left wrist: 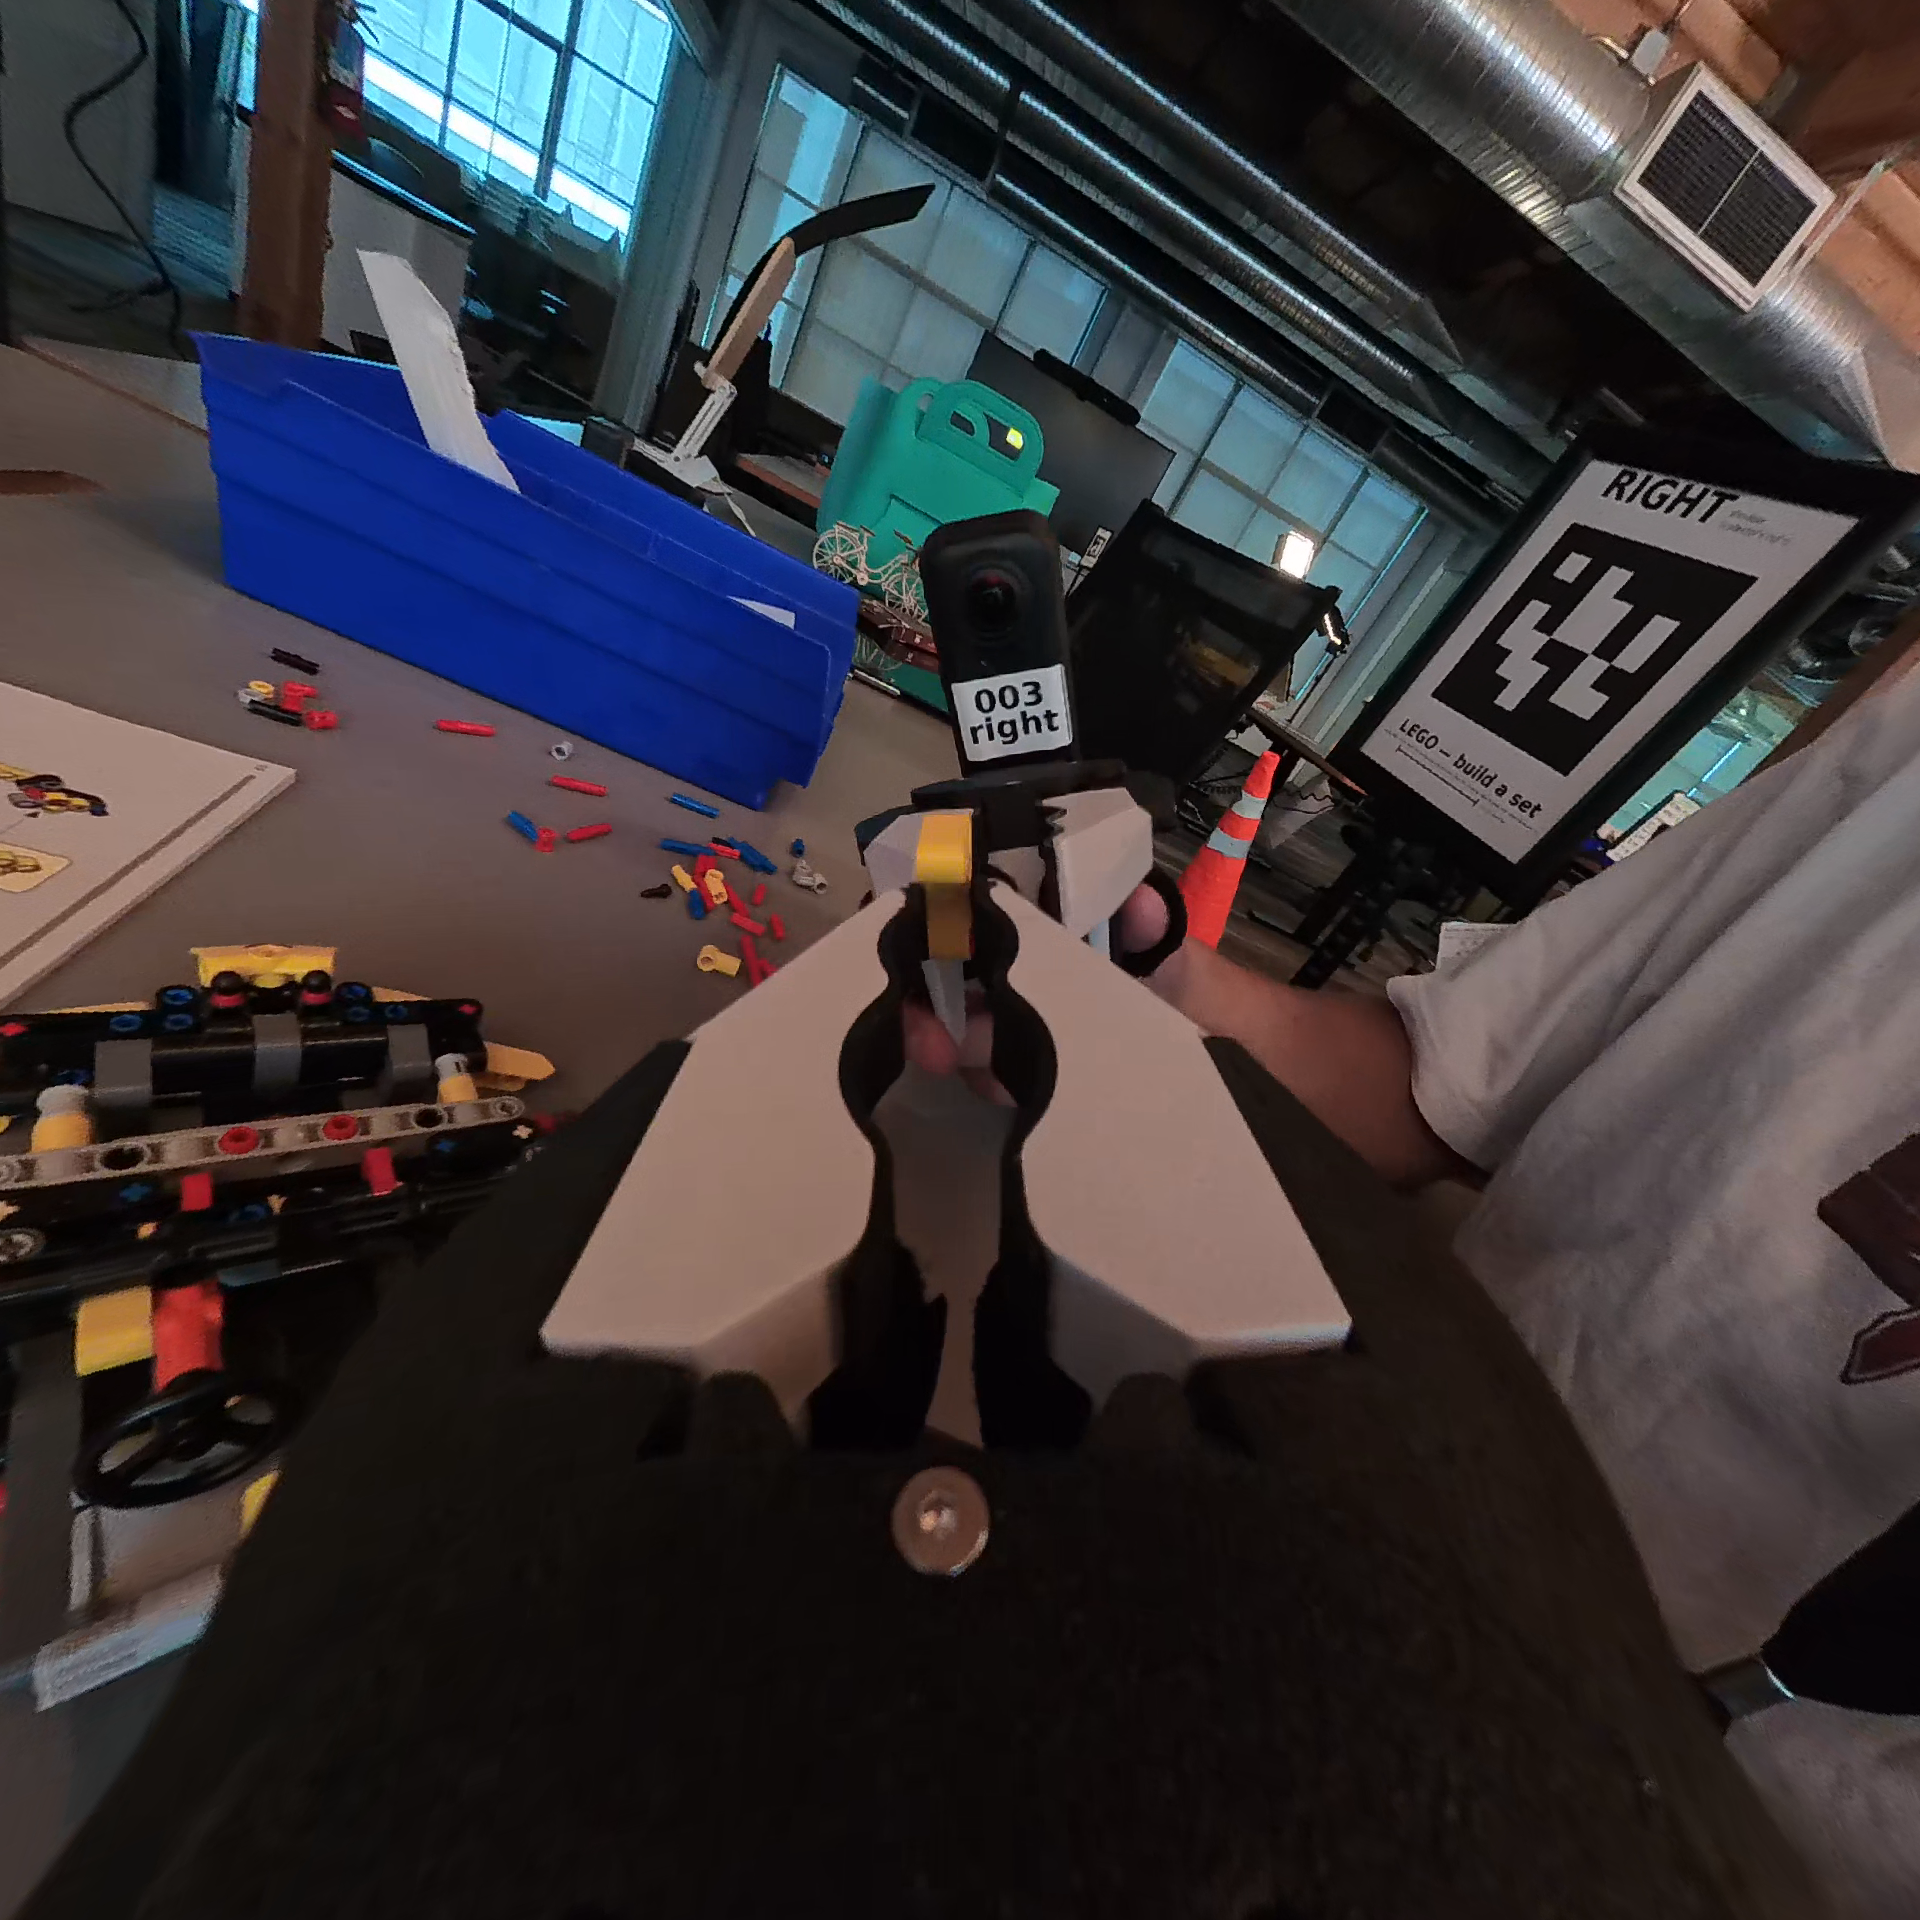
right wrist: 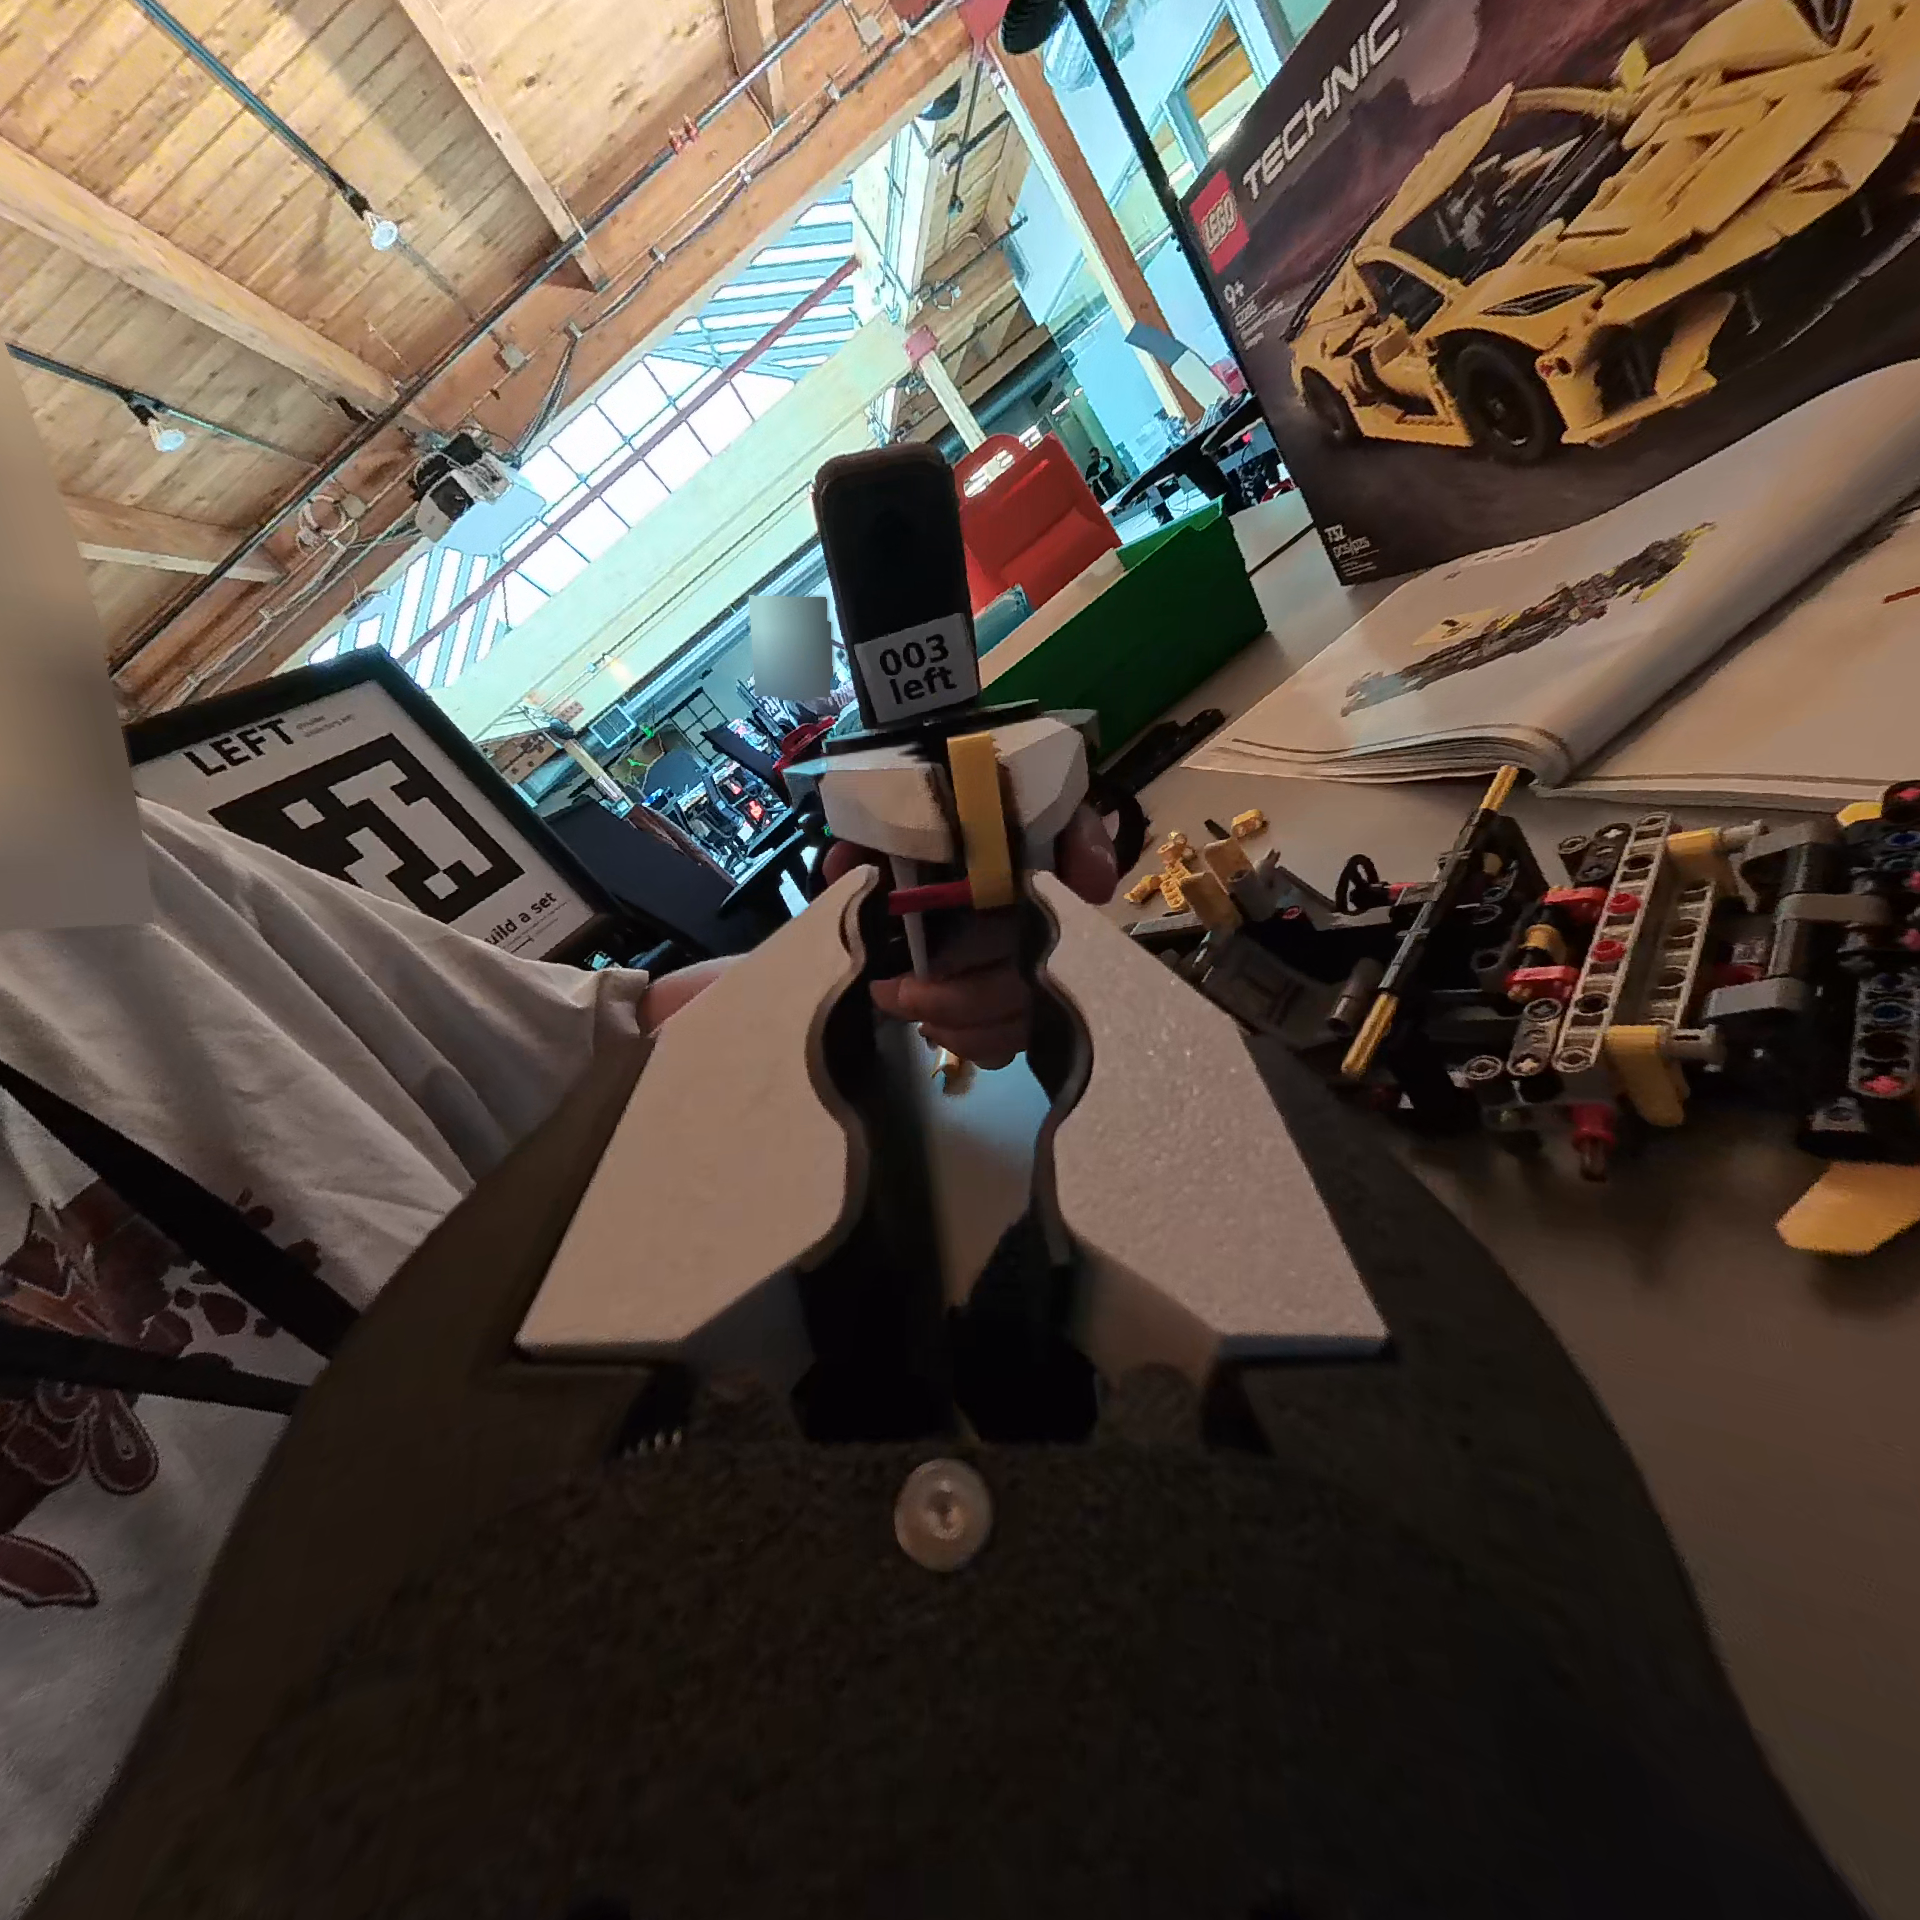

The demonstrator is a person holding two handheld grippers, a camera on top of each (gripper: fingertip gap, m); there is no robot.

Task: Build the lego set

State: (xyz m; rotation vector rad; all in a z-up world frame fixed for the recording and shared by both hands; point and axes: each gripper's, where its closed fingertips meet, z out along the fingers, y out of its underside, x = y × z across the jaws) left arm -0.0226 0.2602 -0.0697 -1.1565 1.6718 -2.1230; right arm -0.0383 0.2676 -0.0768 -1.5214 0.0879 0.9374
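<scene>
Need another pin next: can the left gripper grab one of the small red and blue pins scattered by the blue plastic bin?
Probably not yet: the left gripper is shut on a yellow plastic beam, though nothing stands between it and the red and blue pins.

Yellow beam (left wrist: 943, 871), red pin (right wrist: 928, 896). Blue bin (left wrist: 520, 582). Orange cone (left wrist: 1231, 852). Loose red, blue, yellow pins (left wrist: 717, 883). Black-grey-yellow chassis (right wrist: 1621, 977).

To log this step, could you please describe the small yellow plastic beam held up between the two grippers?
The yellow plastic beam is short, slim and smooth, and stands roughly upright above the table. The left gripper pinches its lower part. A red pin juts sideways from it towards the right gripper.
</scene>
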